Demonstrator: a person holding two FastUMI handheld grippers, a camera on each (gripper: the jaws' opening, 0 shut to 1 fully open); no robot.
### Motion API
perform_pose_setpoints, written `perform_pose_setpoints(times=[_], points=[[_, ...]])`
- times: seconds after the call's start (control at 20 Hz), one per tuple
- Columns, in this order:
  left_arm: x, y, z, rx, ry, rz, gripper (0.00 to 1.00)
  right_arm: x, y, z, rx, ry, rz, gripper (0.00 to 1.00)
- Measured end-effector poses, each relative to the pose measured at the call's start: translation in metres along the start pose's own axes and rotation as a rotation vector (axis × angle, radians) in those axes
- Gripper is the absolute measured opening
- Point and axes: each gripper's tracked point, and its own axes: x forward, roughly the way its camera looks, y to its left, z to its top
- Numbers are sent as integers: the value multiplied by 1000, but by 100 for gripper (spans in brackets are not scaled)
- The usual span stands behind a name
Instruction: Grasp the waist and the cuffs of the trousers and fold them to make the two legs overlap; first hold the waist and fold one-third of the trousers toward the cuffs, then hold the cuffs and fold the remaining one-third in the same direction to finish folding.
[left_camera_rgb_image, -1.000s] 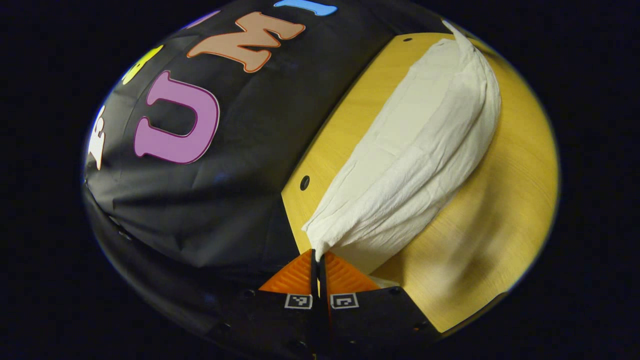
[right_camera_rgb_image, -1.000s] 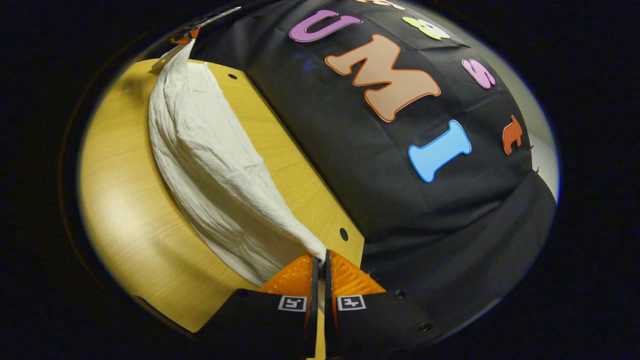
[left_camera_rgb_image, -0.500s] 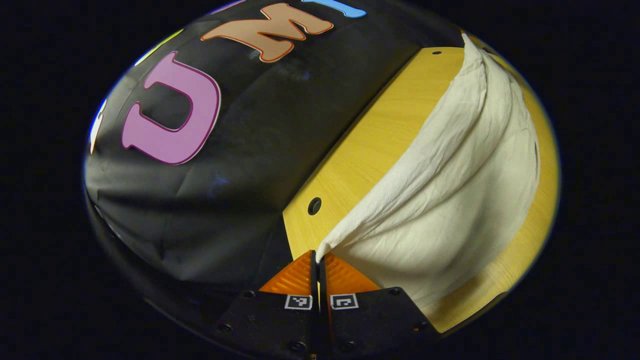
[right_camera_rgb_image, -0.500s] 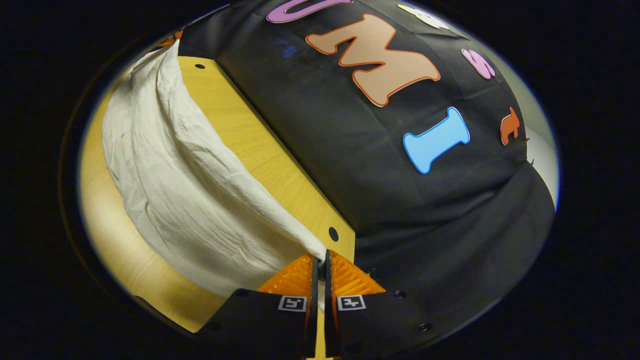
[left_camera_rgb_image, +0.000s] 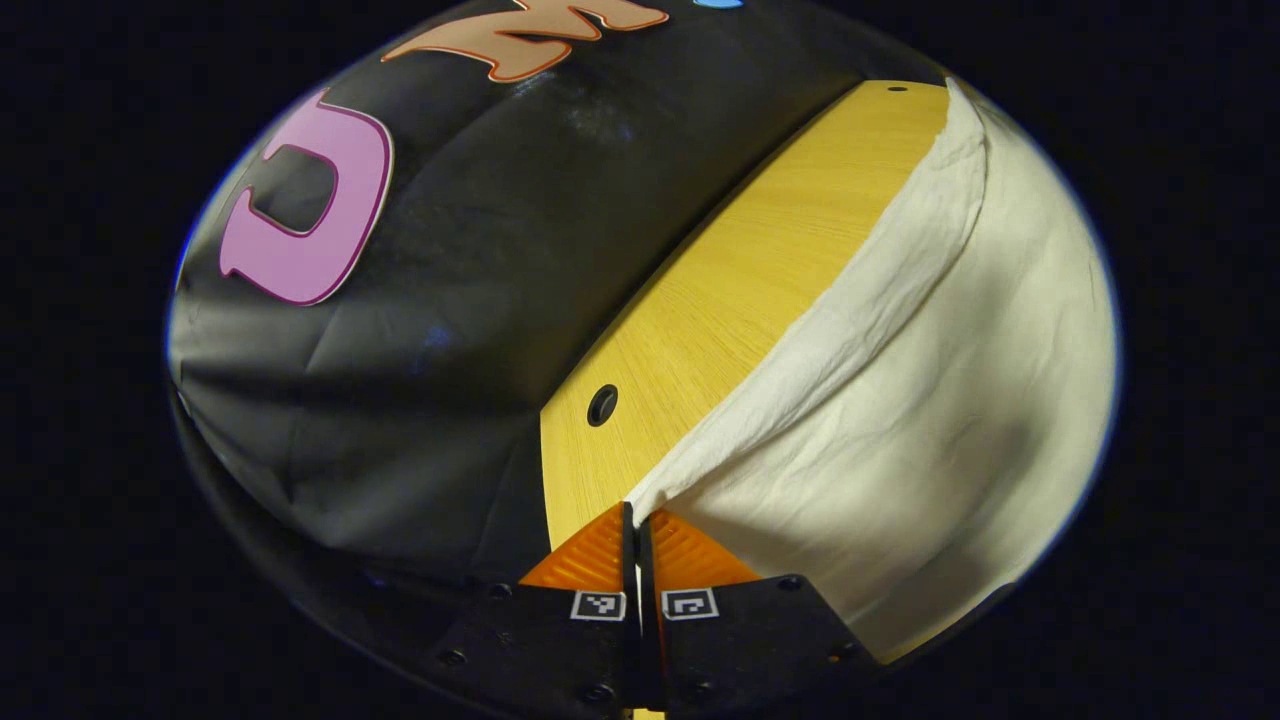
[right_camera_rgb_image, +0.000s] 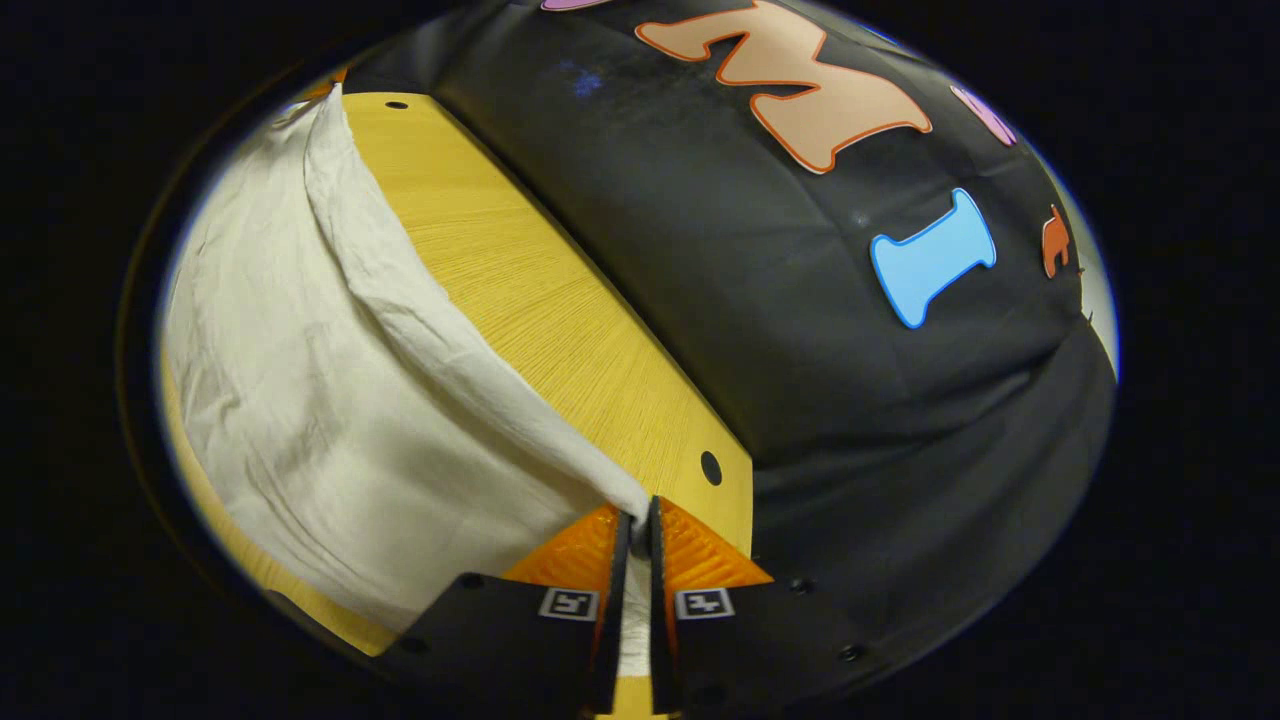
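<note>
At the bottom of the left gripper view, the left gripper (left_camera_rgb_image: 636, 520) has its 2 fingers pressed together on a corner of the white trousers (left_camera_rgb_image: 900, 420), whose cloth spreads rightward over the yellow wooden table (left_camera_rgb_image: 740, 270). A bare strip of tabletop with a dark hole (left_camera_rgb_image: 602, 404) runs between the cloth's raised edge and the table's far edge, which meets the booth wall. Along the right gripper view, the trousers (right_camera_rgb_image: 300, 400) cover the table's (right_camera_rgb_image: 540, 310) left part; the right gripper (right_camera_rgb_image: 637, 522) pinches another corner, cloth showing between its fingers, beside a hole (right_camera_rgb_image: 711, 467)
</note>
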Motion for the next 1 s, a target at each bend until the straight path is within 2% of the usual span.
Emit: perform_pose_setpoints(times=[0.05,0.1,0.2,0.35,0.4,0.55,0.75,0.8,1.0], points=[[-5,-1,4,-27,-8,3,0,-3,1,5,21,-21,11,15],[-5,0,10,-56,-31,14,0,-4,1,7,50,-44,19,43],[-18,1,18,-110,-54,24,10,-12,-4,6,117,-65,14,98],[-36,-7,29,-164,-63,19,100,-27,-9,-9,245,-47,16,98],[-43,-5,32,-185,-76,31,95,-33,-13,-16,289,-35,14,100],[-63,-2,50,-251,-119,53,95,-48,-20,-36,435,-5,23,98],[-87,-14,78,-351,-181,31,95,-60,-26,-64,632,31,31,98],[-93,-17,84,-371,-194,25,95,-60,-28,-74,672,44,26,100],[-111,-29,103,-424,-219,3,95,-58,-31,-102,800,100,6,98]])
